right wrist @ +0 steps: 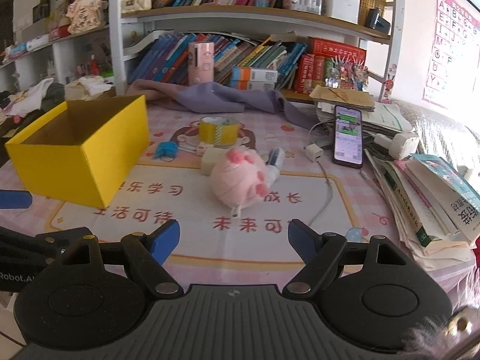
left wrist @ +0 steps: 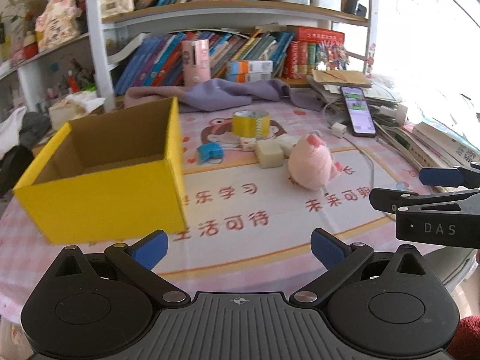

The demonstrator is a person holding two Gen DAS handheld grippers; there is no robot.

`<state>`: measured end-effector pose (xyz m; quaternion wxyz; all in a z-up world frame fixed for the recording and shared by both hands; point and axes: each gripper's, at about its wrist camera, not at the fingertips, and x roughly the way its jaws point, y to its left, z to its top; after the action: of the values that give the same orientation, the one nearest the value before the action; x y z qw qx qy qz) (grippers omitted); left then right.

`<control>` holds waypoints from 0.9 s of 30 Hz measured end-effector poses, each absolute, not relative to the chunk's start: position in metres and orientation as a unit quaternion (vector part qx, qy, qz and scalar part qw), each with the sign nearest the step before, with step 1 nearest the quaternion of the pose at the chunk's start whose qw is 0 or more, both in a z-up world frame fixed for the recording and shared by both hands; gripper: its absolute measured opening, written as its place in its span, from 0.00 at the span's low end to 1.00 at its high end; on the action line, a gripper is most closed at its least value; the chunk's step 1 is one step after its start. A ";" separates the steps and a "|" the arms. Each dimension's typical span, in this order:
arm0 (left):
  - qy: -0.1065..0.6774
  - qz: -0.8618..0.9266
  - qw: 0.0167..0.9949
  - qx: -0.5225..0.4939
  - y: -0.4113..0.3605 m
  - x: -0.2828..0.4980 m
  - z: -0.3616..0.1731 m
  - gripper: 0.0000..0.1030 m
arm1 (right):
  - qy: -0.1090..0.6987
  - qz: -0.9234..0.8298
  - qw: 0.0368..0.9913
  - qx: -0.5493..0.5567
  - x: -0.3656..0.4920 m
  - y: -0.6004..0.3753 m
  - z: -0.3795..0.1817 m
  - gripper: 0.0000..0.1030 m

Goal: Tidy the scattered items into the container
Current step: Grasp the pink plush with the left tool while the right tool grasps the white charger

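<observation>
Both hand-held grippers, left (left wrist: 238,247) and right (right wrist: 234,240), are spread and hold nothing. Straight ahead of the right one, mid-counter, lies the pink plush toy (right wrist: 240,180), its long axis running toward the counter's far edge. The yellow box (right wrist: 81,150) stands by the left edge.

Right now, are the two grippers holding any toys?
Left gripper: open, holding nothing.
Right gripper: open, holding nothing; the pink plush toy lies on the table ahead.

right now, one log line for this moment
left gripper open | right gripper open | yellow box empty | pink plush on table
</observation>
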<state>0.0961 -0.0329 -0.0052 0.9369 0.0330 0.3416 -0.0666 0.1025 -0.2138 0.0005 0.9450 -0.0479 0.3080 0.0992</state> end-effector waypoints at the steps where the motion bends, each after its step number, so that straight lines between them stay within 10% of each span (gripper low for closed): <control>1: 0.341 -0.069 0.937 0.033 -0.036 0.100 -0.006 0.99 | 0.308 0.097 0.945 -0.048 0.106 -0.217 0.001 0.77; 27: 0.365 -0.057 0.929 0.039 -0.151 0.220 -0.003 0.99 | 0.327 0.119 0.937 -0.042 0.241 -0.324 0.005 0.69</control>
<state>0.2197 -0.1515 -0.0033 0.9286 0.0387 0.3645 -0.0569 0.2414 -0.3244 0.0050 0.9367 -0.0421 0.3267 0.1187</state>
